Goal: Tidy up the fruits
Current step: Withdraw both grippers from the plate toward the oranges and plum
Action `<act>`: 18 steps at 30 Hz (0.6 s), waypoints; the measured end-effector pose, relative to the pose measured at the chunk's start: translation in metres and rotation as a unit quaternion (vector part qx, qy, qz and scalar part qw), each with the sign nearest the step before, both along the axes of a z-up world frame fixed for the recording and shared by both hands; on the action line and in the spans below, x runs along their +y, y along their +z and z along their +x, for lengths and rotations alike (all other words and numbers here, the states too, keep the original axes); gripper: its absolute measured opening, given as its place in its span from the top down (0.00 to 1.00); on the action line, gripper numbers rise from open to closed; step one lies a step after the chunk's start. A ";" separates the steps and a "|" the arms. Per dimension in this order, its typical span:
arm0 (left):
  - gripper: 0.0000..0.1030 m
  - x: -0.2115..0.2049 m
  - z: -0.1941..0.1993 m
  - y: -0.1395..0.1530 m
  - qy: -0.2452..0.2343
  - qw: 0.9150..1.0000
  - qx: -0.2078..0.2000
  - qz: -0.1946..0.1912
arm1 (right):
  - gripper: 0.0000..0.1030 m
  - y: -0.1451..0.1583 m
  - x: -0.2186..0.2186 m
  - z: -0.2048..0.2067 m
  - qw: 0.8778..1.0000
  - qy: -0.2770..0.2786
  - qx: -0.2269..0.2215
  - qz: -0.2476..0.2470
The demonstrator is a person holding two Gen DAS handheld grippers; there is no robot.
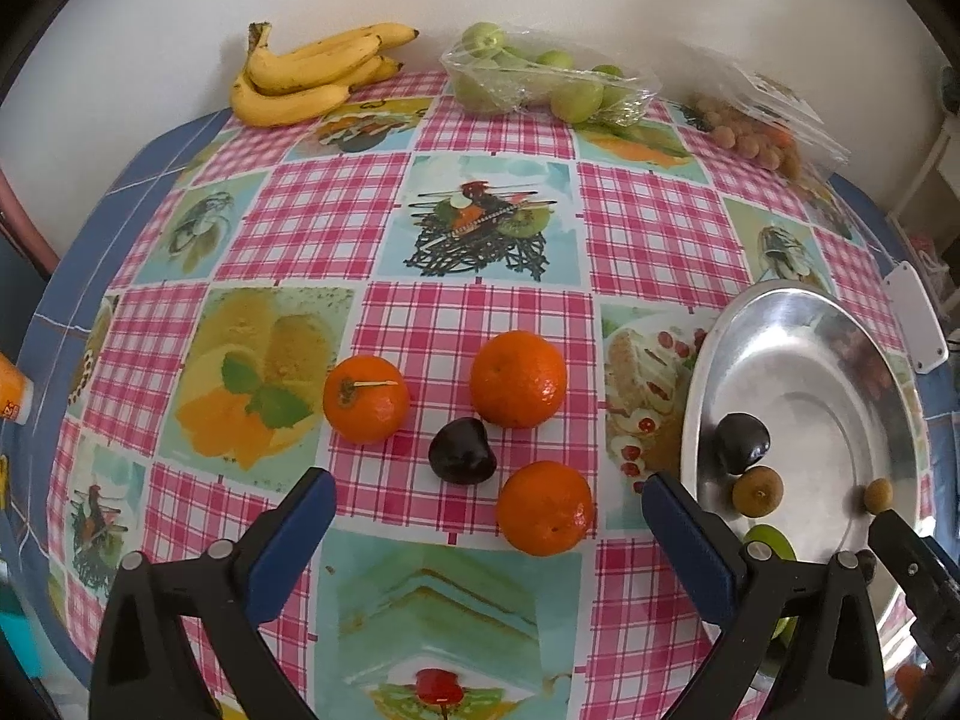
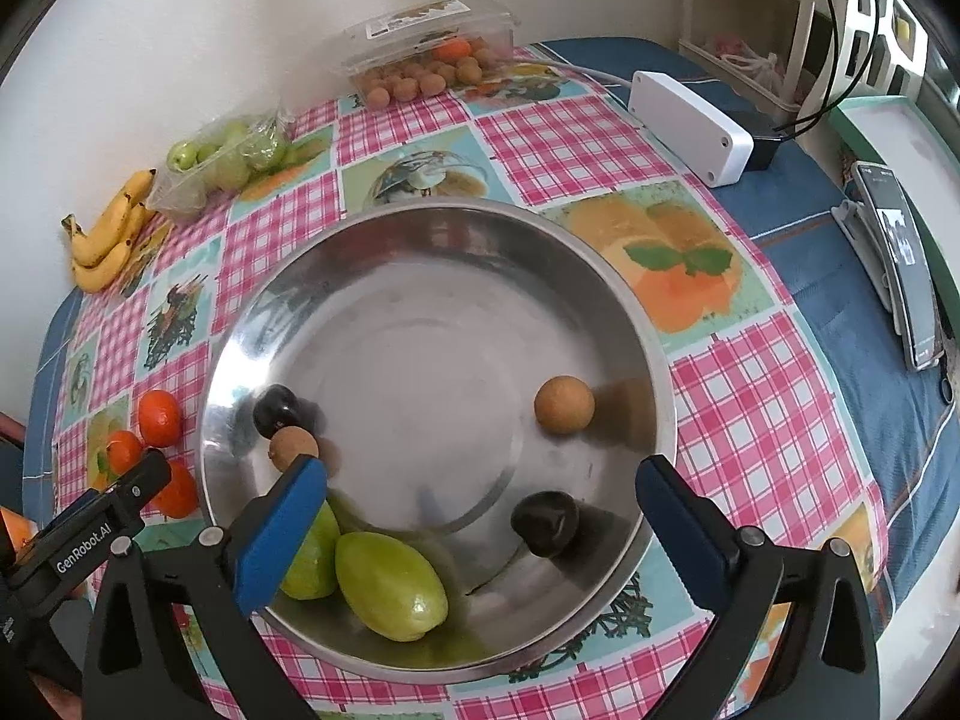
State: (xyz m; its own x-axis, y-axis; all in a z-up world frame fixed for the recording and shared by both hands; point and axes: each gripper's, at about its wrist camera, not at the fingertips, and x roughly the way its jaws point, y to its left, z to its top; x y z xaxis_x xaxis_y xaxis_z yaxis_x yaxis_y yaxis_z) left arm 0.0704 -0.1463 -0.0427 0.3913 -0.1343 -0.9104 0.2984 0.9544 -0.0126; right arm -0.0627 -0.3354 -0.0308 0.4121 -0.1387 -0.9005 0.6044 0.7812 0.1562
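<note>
1. Steel bowl [image 2: 600, 276] sits under my right gripper [image 2: 480, 516], jaws spread wide, nothing held.
2. Inside it: two green fruits [image 2: 390, 585], two dark plums [image 2: 545, 522], two small brown fruits [image 2: 564, 405].
3. My left gripper [image 1: 489, 525] hangs open over three oranges [image 1: 518, 378] and a dark plum [image 1: 462, 451] on the checked tablecloth [image 1: 324, 228].

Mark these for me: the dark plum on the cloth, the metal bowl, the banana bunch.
dark plum [image 1: 462, 451], left wrist view, middle of its skin.
metal bowl [image 2: 432, 216], right wrist view, far rim.
banana bunch [image 1: 306, 75], left wrist view, middle of the bunch.
</note>
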 end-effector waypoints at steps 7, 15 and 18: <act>0.00 0.014 0.005 0.007 0.001 1.000 -0.007 -0.029 | 0.00 0.000 0.003 0.000 1.000 0.003 -0.002 0.002; 0.00 0.044 0.019 0.015 0.026 0.998 -0.017 -0.052 | 0.00 0.007 0.013 0.004 1.000 0.012 -0.025 -0.002; 0.00 0.059 0.026 0.014 0.042 0.997 -0.012 -0.062 | 0.00 0.007 0.022 0.008 0.999 0.024 -0.030 -0.002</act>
State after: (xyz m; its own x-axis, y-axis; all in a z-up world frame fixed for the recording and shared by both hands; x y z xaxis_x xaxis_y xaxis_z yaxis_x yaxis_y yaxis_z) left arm 0.0962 -0.0872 -0.0287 0.4278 -0.2121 -0.8786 0.2197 0.9673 -0.1266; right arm -0.0542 -0.3133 -0.0236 0.4710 -0.1213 -0.8737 0.5558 0.8099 0.1872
